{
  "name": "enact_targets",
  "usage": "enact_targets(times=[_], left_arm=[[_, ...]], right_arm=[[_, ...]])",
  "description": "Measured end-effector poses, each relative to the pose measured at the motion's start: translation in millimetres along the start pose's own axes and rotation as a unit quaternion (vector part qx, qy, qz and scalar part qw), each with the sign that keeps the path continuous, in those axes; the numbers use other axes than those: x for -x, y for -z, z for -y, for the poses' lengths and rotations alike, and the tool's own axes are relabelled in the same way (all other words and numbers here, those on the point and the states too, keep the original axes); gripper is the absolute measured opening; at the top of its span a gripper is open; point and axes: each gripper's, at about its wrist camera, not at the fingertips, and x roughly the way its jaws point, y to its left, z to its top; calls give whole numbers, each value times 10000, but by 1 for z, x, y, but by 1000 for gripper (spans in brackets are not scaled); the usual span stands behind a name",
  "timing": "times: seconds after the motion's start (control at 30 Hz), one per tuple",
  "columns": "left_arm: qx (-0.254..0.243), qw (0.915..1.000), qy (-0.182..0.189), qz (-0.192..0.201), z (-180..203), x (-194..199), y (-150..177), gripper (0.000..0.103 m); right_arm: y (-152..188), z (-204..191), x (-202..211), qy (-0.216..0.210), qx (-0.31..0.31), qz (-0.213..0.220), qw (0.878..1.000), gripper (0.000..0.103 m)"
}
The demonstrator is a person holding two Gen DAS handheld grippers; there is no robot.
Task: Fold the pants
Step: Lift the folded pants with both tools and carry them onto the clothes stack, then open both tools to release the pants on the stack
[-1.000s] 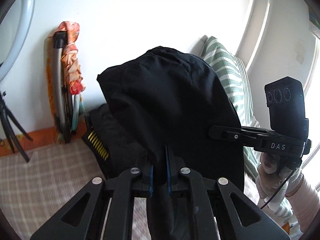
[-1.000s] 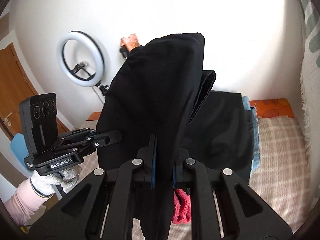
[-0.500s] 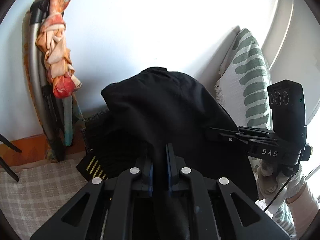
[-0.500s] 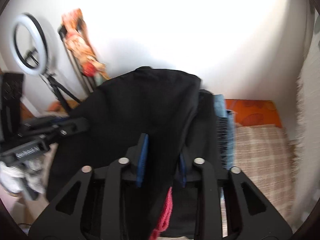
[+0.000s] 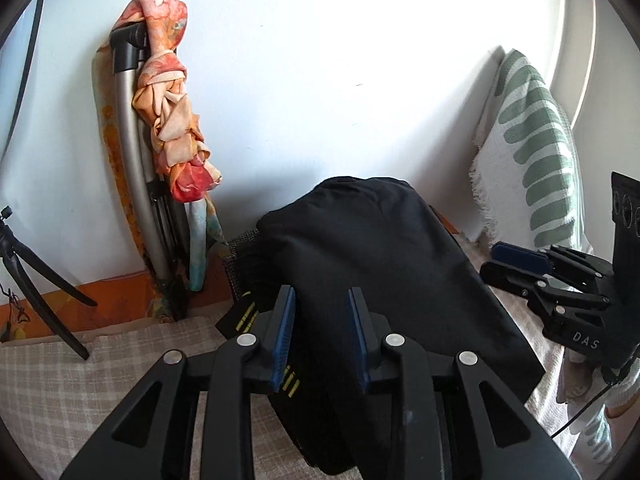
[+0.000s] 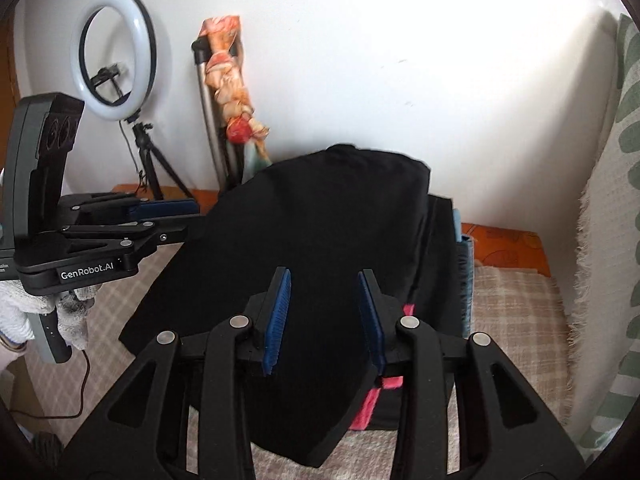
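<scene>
Pants (image 5: 384, 264) hide the pile beneath; left gripper (image 5: 322, 334) and right gripper (image 6: 326, 316) just spread, gripping nothing.

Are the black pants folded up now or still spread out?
Folded. The black pants lie doubled over in a compact bundle on a stack of clothes, no legs trailing across the bed.

Right gripper (image 6: 325, 312) low centre, jaws parted and just been opening, blue pads clear of the folded black pants (image 6: 320, 232) lying between and beyond them on a stack of folded clothes (image 6: 448, 264). Checked bed cover (image 6: 516, 312) underneath. Left gripper (image 6: 176, 220) at left edge, gloved hand (image 6: 76, 312) on its handle, tips by the pants' edge. Ring light (image 6: 114, 56) on a tripod against the white wall (image 6: 400, 60).
</scene>
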Motion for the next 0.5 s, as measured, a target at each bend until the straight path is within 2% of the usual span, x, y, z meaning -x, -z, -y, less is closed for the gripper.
enact_targets(times=[0.1, 0.2, 0.23, 0.27, 0.33, 0.4, 0.43, 0.5], left_arm=[[-276, 9995, 65, -115, 11, 3, 14, 24], [-432, 9988, 75, -239, 21, 0, 31, 24], [-454, 9986, 80, -262, 21, 0, 38, 27], [-420, 9985, 92, -324, 20, -1, 42, 35], [-254, 9987, 138, -430, 13, -2, 50, 42], [-105, 9988, 184, -442, 10, 4, 56, 43], [-85, 9989, 174, -428, 10, 9, 57, 43], [-98, 9992, 111, -373, 11, 21, 58, 43]], right_arm=[[19, -8, -12, 104, 162, -279, 9994, 36], [33, -5, -17, 191, 32, -457, 9988, 37], [35, -3, -16, 221, -20, -465, 9987, 37], [37, -4, -12, 262, -70, -463, 9986, 38], [37, -5, -1, 309, -133, -437, 9985, 48], [37, -10, 14, 409, -176, -362, 9984, 60], [38, -14, 23, 471, -203, -305, 9982, 64], [37, -18, 41, 470, -269, -216, 9983, 65]])
